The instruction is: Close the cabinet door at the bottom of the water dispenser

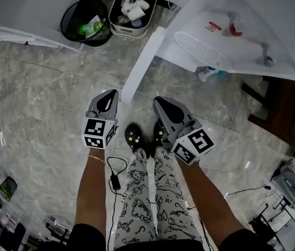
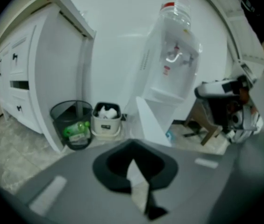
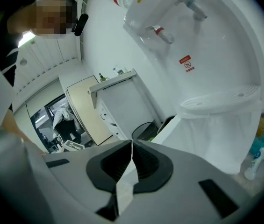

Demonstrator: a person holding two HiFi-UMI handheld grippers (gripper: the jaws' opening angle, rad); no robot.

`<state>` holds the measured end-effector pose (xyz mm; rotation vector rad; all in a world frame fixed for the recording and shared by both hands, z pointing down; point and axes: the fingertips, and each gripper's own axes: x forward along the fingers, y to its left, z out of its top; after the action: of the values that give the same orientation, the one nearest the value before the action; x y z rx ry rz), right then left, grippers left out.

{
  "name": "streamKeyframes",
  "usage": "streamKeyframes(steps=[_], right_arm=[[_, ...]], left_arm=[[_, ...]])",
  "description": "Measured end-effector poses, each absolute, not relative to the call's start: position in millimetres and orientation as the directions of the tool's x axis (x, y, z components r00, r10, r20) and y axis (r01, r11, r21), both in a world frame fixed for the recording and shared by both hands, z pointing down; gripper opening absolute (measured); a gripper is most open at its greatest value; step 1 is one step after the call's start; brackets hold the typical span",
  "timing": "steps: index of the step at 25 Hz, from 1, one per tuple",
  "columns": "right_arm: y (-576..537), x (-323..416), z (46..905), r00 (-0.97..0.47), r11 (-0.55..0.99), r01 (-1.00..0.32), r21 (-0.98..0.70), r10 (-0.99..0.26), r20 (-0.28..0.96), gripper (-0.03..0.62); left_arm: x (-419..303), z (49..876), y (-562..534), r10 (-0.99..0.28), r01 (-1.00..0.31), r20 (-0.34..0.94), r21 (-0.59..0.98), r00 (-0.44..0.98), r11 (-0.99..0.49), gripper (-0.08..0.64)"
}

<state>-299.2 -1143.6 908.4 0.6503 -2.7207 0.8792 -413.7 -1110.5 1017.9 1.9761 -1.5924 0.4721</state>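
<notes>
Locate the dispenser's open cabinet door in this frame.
In the head view the cabinet door stands open at centre, ahead of the left claw and right claw, between the white bin on its left and the water dispenser on its right.

We are losing the top of the water dispenser past the head view's right edge. We are seeing its cabinet door only edge-on, with the compartment behind it lying hidden. We are finding the red label too small to read.
</notes>
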Motion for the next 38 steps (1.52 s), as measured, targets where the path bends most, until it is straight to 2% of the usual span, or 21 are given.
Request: streamKeyframes(steps=[5, 11, 16, 28, 38], right_arm=[[-1151, -286, 913, -0.880, 0.726, -0.471, -0.501, -0.346, 0.326, 0.017], [-1165, -250, 909, -0.855, 0.683, -0.519, -0.513, -0.407, 0.323, 0.017], [-1182, -206, 902, -0.809, 0.612, -0.582, -0.535, -0.505, 0.303, 0.017], [-1192, -126, 903, -0.759, 0.553, -0.634, -0.541, -0.578, 0.298, 0.017], [-1223, -73, 892, -0.715, 0.493, -0.657, -0.571, -0.648, 0.262, 0.017]], left_arm=[[-400, 1027, -1117, -0.743, -0.960, 0.608, 0.196, 0.279, -0.200, -0.003], [-365, 1024, -1127, -0.722, -0.947, 0.613, 0.195, 0.321, -0.256, -0.003], [-308, 1022, -1138, -0.706, -0.920, 0.591, 0.227, 0.390, -0.319, -0.003], [-188, 1029, -1196, -0.638, -0.843, 0.558, 0.268, 0.530, -0.466, -0.003], [-124, 1029, -1272, -0.602, -0.818, 0.573, 0.245, 0.556, -0.521, -0.003]])
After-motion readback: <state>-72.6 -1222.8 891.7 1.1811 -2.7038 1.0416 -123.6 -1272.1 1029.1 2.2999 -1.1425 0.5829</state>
